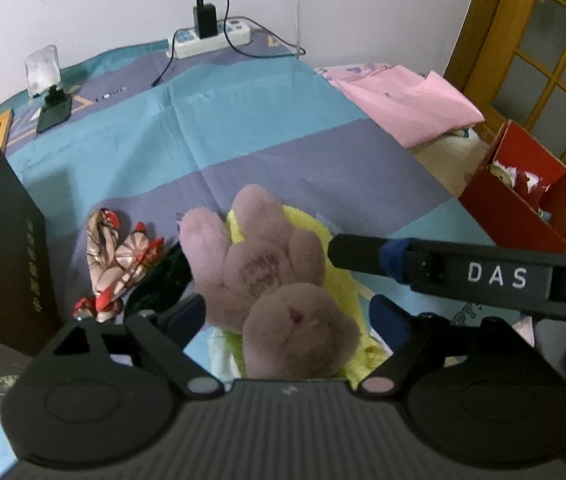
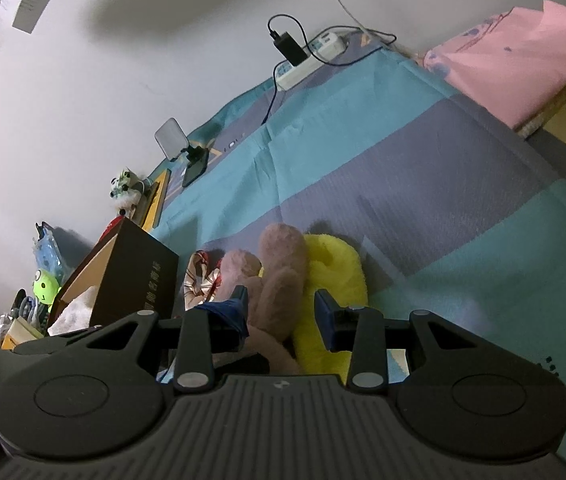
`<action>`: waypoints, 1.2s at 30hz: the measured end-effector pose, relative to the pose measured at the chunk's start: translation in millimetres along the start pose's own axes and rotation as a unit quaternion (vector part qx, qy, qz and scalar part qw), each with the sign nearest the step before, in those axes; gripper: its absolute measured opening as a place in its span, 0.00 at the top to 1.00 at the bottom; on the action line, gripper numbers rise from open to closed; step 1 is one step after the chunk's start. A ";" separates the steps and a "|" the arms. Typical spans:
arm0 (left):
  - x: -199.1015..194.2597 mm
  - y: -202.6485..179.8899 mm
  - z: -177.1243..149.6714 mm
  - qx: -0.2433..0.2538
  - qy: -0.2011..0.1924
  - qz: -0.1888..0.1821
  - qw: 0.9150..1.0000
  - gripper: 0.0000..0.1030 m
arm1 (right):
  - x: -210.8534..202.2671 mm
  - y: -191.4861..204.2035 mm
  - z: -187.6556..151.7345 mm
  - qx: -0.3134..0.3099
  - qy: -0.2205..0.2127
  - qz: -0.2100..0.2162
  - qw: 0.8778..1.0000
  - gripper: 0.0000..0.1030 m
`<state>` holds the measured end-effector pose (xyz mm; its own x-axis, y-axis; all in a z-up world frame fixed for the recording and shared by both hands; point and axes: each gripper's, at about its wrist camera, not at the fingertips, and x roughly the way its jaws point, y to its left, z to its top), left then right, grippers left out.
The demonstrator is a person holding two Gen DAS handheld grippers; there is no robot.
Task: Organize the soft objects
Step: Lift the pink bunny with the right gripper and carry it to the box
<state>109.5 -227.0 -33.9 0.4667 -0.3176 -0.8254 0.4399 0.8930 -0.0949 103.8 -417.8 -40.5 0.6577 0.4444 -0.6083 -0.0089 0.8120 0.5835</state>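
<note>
While the left gripper stands with its jaws spread wide on either side of one mauve plush toy, nothing is pinched between them. From the left in its view come one tall dark box with smooth flat sides, one knotted silky scarf patterned in red and cream, then the plush toy, furry and made of rounded lobes, lying on one fuzzy yellow towel. Right of these, one red cardboard box sits at the bed's edge, and one folded pink cloth lies beyond it. All rest on the striped teal and purple bedsheet. The right gripper reaches in from the side, its two blue-padded fingers parted around the plush toy's limbs and the towel beside them, gripping neither. One white power strip sits by the wall
</note>
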 end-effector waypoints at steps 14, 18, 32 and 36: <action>33.6 21.4 -14.4 -0.040 0.045 -0.033 0.998 0.18 | 21.5 -7.4 -4.2 0.002 0.052 0.011 0.999 0.80; 36.4 27.1 -16.4 -0.052 0.043 -0.053 0.996 0.29 | 29.5 -8.4 -4.9 0.011 0.063 0.012 0.998 0.79; 5.6 24.6 -20.8 -0.014 -0.002 -0.085 0.996 0.38 | 21.7 19.1 -7.1 0.001 0.061 0.058 0.996 0.79; -10.6 27.0 -18.6 0.009 -0.030 -0.072 0.997 0.42 | 15.6 46.9 -11.8 -0.047 0.030 0.046 0.997 0.79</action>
<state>102.2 -193.6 -38.1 0.4436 -0.4610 -0.7686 0.5182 0.8316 -0.1997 104.8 -368.3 -29.0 0.6041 0.5383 -0.5877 -0.1395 0.7975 0.5870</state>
